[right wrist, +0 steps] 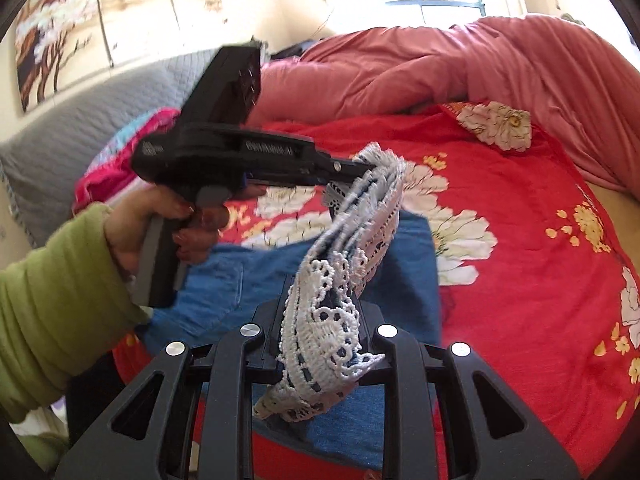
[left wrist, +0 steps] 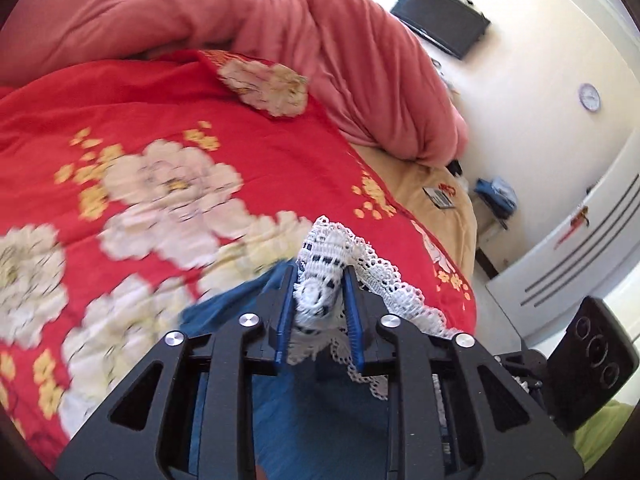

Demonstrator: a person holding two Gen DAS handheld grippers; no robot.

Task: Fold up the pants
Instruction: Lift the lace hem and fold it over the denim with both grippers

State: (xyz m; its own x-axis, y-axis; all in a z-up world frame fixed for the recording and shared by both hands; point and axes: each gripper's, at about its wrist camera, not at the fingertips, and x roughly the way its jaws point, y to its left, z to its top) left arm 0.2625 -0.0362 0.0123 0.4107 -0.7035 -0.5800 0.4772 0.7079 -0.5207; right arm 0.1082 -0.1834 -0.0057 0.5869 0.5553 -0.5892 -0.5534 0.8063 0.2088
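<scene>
Blue denim pants with a white lace hem lie partly on a red floral bedspread. The hem end is lifted off the bed and stretched between both grippers. My right gripper is shut on one bunch of lace. My left gripper, held by a hand in a green sleeve, grips the other end. In the left wrist view, lace fills the gap between the blue pads of the left gripper, with blue denim hanging below it.
A bunched pink duvet lies across the far side of the bed, with a grey quilted headboard on the left. Wall-mounted TV, white wardrobe and the right gripper's body stand to the right.
</scene>
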